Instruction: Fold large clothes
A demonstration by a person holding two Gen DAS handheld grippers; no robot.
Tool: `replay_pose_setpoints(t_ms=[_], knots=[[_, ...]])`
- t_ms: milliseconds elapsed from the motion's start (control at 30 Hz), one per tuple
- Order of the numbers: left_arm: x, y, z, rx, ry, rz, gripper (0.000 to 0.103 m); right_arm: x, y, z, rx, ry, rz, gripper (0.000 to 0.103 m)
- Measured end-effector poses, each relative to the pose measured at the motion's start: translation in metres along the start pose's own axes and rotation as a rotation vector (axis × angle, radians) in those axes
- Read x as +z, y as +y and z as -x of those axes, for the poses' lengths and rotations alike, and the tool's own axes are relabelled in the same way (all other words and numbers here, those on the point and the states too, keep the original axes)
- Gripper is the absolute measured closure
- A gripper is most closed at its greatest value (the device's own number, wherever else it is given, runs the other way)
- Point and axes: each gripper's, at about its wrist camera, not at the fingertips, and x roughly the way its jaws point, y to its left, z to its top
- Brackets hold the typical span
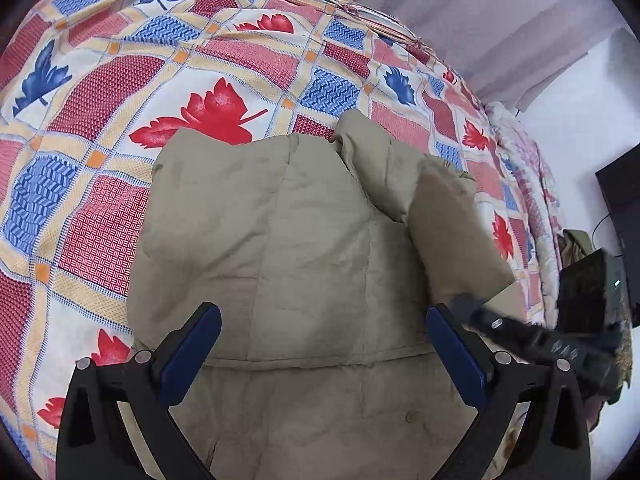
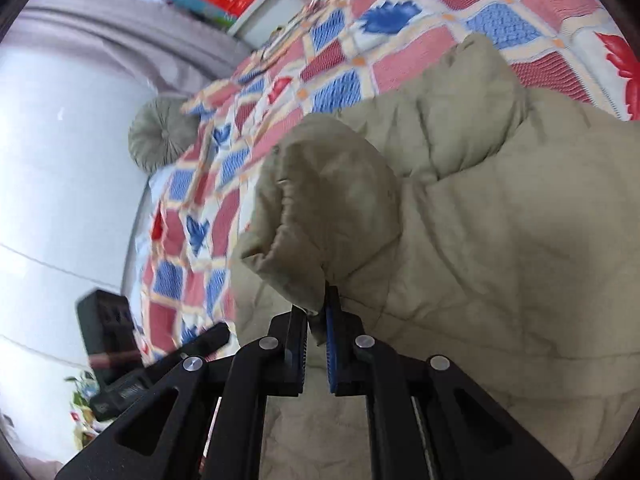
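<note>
A beige padded jacket (image 1: pixel 288 248) lies on the patterned bedspread (image 1: pixel 100 92). My left gripper (image 1: pixel 324 344) hovers open and empty above the jacket's body, jaws wide apart. My right gripper (image 2: pixel 318 316) is shut on the jacket's sleeve cuff (image 2: pixel 316 216) and holds it lifted above the jacket body (image 2: pixel 500 240). In the left wrist view the raised sleeve (image 1: pixel 448 232) shows at the right, with the right gripper (image 1: pixel 480 312) blurred beneath it.
The bedspread (image 2: pixel 320 76) has red and blue leaf squares. A round grey cushion (image 2: pixel 160 136) lies at the bed's far edge. A white wall (image 2: pixel 60 180), curtains (image 1: pixel 480 20) and a dark cabinet (image 1: pixel 620 208) stand beside the bed.
</note>
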Motion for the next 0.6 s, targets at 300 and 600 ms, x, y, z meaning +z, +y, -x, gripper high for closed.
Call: replay_pose_setpoints(t_ms=[300,600], knots=[[0.003,-0.016,-0.026,-0.113,0.069,0.022,0.000,-0.048,-0.023,-0.037,0.025,0.167,-0.092,0.030],[0.004,-0.054,-0.092,-0.065,0.157,-0.050,0.018,-0.067,-0.081,0.074,-0.268,0.044,-0.047,0.074]])
